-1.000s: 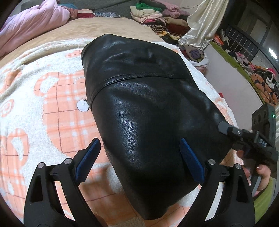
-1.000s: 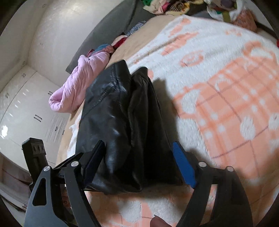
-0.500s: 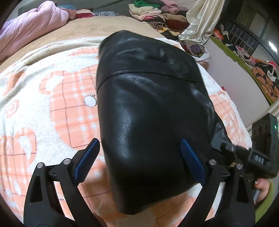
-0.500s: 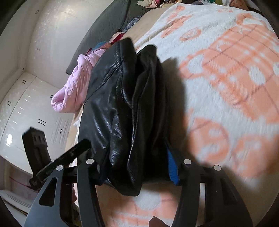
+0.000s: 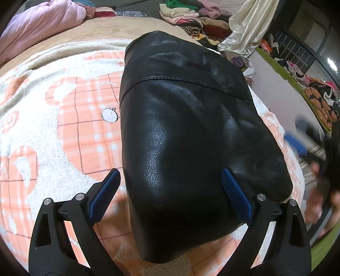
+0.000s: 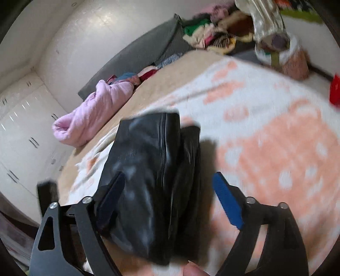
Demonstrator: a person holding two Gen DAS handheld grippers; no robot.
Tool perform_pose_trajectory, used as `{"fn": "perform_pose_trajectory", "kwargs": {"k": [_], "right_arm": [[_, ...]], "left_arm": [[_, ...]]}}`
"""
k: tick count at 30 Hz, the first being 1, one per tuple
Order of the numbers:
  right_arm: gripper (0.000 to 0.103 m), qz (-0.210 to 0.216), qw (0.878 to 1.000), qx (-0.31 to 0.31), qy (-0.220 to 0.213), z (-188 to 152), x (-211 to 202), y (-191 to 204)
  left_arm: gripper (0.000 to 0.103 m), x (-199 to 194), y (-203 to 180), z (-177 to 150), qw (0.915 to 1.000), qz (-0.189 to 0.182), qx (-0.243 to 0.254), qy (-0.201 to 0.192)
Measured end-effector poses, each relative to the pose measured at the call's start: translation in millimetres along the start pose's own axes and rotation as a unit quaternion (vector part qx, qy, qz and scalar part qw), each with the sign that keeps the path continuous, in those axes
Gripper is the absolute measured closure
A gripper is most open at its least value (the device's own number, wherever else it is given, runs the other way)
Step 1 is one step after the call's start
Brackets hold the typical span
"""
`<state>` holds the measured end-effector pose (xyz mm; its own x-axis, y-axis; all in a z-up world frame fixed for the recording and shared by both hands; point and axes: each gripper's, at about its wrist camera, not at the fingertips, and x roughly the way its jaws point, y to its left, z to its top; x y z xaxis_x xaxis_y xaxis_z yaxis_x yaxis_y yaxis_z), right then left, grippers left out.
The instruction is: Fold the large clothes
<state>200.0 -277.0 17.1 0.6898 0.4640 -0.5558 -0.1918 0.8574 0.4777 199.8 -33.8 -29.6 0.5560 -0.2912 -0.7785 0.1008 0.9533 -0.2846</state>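
Right gripper (image 6: 170, 203): jaws have just been opening and stand spread, pads clear of the folded black leather jacket (image 6: 153, 180) that lies between them. View blurred. Left gripper (image 5: 170, 197): spread wide, hovering over the jacket's near end, pads not pressing it. Jacket rests folded on the orange-and-white plaid blanket (image 5: 63, 138) covering the bed. Pink quilted coat (image 6: 95, 110) lies beyond, near the headboard; piled clothes (image 5: 187, 14) further off.

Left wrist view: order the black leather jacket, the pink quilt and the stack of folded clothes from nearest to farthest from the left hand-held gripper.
1. Black leather jacket, directly ahead of the left hand-held gripper.
2. Pink quilt, far upper left.
3. Stack of folded clothes, top, beyond the bed; the last two are close to call.
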Motion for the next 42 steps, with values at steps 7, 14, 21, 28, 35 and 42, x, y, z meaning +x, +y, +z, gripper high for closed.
{"fn": "perform_pose_trajectory", "kwargs": {"k": [7,14,21,28,35,42], "right_arm": [[0.045,-0.019,0.999,0.0,0.032,35,63,9],[0.074,-0.042,0.997,-0.031,0.059,34,98,14],[0.092,-0.01,0.981,-0.189,-0.034,28,49,76],[0.092,-0.019,0.98,-0.191,-0.054,36,33,65],[0.088,-0.069,0.993,-0.094,0.005,28,59,13],[0.072,-0.091,0.994,-0.032,0.045,19,79,-11]], "left_arm": [[0.014,-1,-8,1,0.9997,0.017,0.014,-0.007],[0.014,-4,-14,-1,0.9989,0.03,0.033,-0.012],[0.01,-7,-11,0,0.9991,0.03,0.024,-0.02],[0.008,-6,-9,2,0.9999,0.004,0.01,-0.013],[0.008,7,-15,-1,0.9999,-0.003,0.016,0.003],[0.008,7,-15,-5,0.9997,-0.002,0.023,0.003]]}}
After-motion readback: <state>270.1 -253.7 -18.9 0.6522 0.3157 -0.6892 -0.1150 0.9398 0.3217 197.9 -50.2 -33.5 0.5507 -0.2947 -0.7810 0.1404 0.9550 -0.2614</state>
